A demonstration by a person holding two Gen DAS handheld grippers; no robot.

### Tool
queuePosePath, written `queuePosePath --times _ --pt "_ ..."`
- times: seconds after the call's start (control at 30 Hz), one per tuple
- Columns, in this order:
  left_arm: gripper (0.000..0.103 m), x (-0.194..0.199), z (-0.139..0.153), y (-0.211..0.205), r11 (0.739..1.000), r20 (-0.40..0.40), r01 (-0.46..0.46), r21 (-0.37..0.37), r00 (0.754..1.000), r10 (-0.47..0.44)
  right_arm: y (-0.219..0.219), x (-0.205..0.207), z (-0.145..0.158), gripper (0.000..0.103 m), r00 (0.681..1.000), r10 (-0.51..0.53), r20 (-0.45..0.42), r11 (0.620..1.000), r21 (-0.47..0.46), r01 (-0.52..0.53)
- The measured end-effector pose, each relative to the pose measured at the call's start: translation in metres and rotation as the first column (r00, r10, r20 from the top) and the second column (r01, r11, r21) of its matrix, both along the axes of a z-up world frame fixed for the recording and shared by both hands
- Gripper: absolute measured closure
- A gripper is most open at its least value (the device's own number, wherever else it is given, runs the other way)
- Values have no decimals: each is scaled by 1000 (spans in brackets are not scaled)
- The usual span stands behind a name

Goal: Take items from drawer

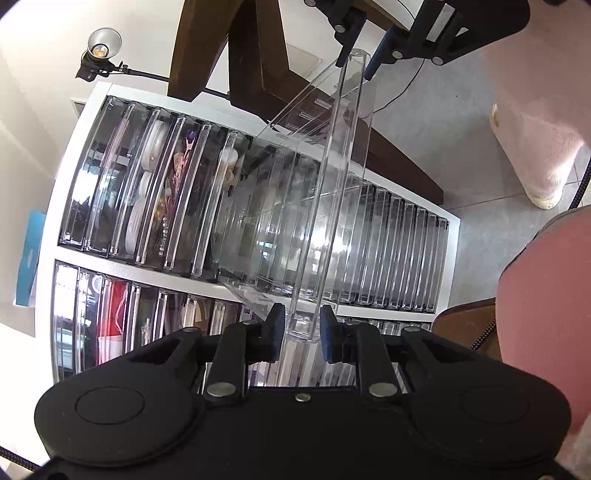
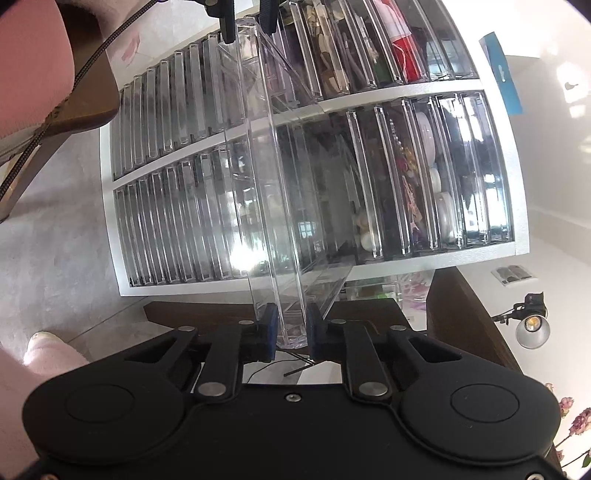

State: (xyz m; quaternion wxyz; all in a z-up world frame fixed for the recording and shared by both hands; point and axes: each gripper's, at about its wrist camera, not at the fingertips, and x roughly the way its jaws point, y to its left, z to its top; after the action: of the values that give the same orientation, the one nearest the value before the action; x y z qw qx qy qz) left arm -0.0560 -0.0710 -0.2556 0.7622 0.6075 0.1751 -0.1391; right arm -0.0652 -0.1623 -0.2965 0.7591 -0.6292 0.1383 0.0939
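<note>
Holding a clear drawer pulled part way out of a white cabinet, front rail spanning between both grippers; cabinet appearing turned sideways in both wrist views.

Left gripper: standing partly open, blue pads lying on either side of one end of the rail; rail end sitting between the fingertips, nearer the pad on the view's left, with a thin gap showing at the other; firm clamping cannot be told from this view. Seen from the right wrist, left gripper straddling the far end of the rail at the top edge of the picture.

Right gripper: standing narrowed about the other rail end, pads lying close against both sides of the clear plastic; rail end sitting squarely between the fingertips. Seen from the left wrist, right gripper pinching the far end of the rail near the top of the picture.

Drawer body extending from the rail back toward the cabinet; contents cannot be told through the glare.

Neighbouring drawers staying shut, several showing white round tins and beads; lamp clamped beside the cabinet; dark wooden table standing next to it; pink slipper resting on the tiled floor.
</note>
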Motion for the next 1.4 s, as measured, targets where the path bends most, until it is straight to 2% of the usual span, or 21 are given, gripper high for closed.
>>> queuePosePath --times 0.17,0.33,0.47,0.67,0.77,0.93,1.1,1.17,1.2,1.4 --pt "89 2 -1 0 1000 -11 -4 0 1000 4 0 0 0 87 1000 -4 -4 1000 7 4" --pt "91 2 0 1 1000 -18 -5 -2 1000 5 1 -1 1 88 1000 -7 -3 1000 2 7" --pt "91 3 0 2 1000 -20 -1 -4 1000 1 0 -3 -1 100 1000 -11 -21 1000 13 11" --pt "91 3 0 1 1000 -17 5 -3 1000 -6 0 -1 -2 100 1000 -9 -10 1000 2 9" --pt "91 2 0 1 1000 -16 6 0 1000 -6 1 -1 -4 91 1000 4 8 1000 -19 -3" --pt "91 2 0 2 1000 -16 9 0 1000 -9 2 1 -4 88 1000 15 10 1000 -20 -15" --pt "91 5 1 2 1000 -5 1 1 1000 -1 1 4 -2 89 1000 16 23 1000 -10 -16" --pt "91 9 2 2 1000 0 -10 -3 1000 10 2 5 -1 98 1000 17 23 1000 -7 -17" --pt "91 11 3 3 1000 -1 -15 -5 1000 15 2 7 0 99 1000 17 17 1000 -5 -17" --pt "91 17 2 4 1000 3 -15 6 1000 15 2 16 -2 99 1000 14 5 1000 -3 -14"
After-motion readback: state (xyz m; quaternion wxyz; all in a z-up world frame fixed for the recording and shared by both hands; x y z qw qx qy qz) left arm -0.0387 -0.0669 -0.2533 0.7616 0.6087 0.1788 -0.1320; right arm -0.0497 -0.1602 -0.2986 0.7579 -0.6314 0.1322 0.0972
